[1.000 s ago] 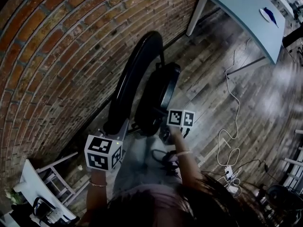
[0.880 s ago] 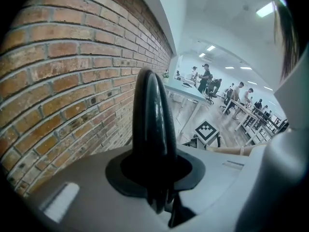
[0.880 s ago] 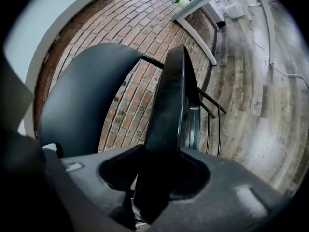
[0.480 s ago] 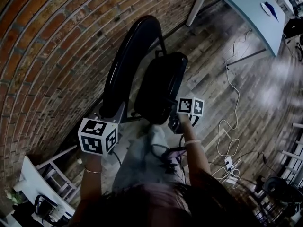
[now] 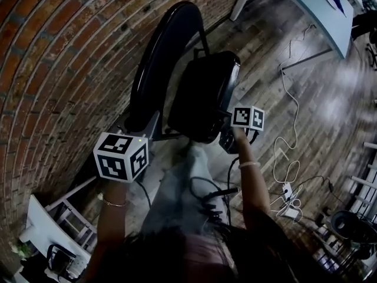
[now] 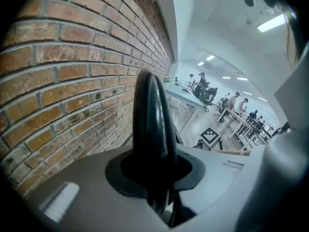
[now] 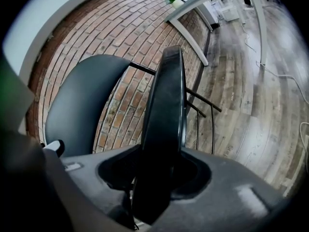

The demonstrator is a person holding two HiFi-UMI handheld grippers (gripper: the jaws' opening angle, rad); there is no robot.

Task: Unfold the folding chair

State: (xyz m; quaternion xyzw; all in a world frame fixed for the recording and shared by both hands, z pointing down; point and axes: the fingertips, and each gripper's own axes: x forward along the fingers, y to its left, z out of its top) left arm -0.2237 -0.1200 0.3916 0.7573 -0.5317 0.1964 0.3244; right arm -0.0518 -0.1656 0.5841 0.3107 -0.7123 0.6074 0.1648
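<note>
Black, glossy curved backrest [image 5: 162,58] sits pinched in left claw [image 5: 144,132]; right claw [image 5: 227,133], lately easing wider, pinches the rounded seat [image 5: 203,93].

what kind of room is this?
Probably an open-plan office or lab: brick wall, plank floor, a pale desk, plus people at rows of tables under strip ceiling lights.

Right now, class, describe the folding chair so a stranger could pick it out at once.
Find the brick wall; on the wood floor beside it stands the chair. Unlike the pale table further off, it is black, with two rounded panels standing close together.
</note>
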